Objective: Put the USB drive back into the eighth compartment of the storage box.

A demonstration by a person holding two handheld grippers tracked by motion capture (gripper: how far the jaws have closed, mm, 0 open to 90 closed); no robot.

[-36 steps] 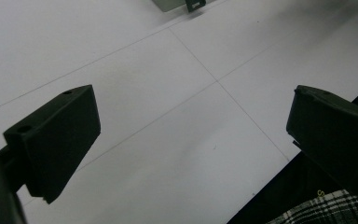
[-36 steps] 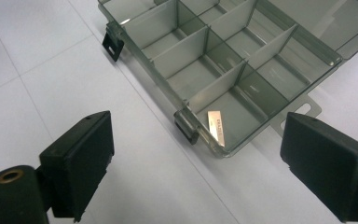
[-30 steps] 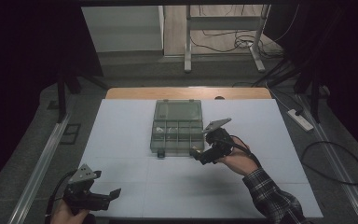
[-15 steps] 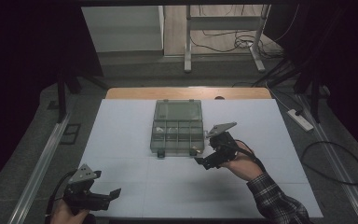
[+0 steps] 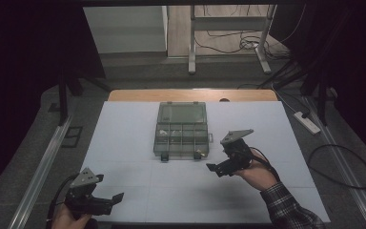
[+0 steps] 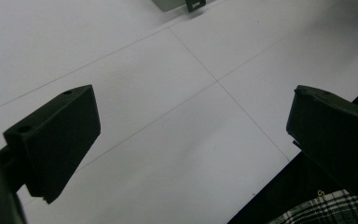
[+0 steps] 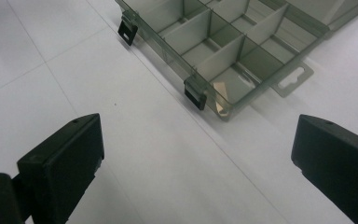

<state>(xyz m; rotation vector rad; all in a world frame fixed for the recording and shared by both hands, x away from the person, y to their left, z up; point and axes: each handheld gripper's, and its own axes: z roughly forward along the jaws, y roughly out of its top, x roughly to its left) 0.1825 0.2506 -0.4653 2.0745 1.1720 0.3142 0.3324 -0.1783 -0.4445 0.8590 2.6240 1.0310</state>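
A clear grey compartment box (image 5: 181,130) lies open on the white table (image 5: 133,124), its lid flat behind the divided tray. In the right gripper view the box (image 7: 223,46) shows its dividers and two black latches on the near wall. My right gripper (image 5: 215,168) is open just off the box's front right corner, with nothing between its jaws. My left gripper (image 5: 116,197) is open too, low at the table's front left, far from the box. The left gripper view shows only a latched corner of the box (image 6: 179,3) at the top edge.
A wooden strip (image 5: 190,95) borders the table's far edge. A power strip (image 5: 307,122) and cables lie on the floor at the right. A metal rail (image 5: 43,167) runs along the left. A plaid sleeve (image 5: 290,210) comes in at the bottom right.
My right gripper has drawn back from the box's front right corner toward the near side. The left gripper has stayed put.
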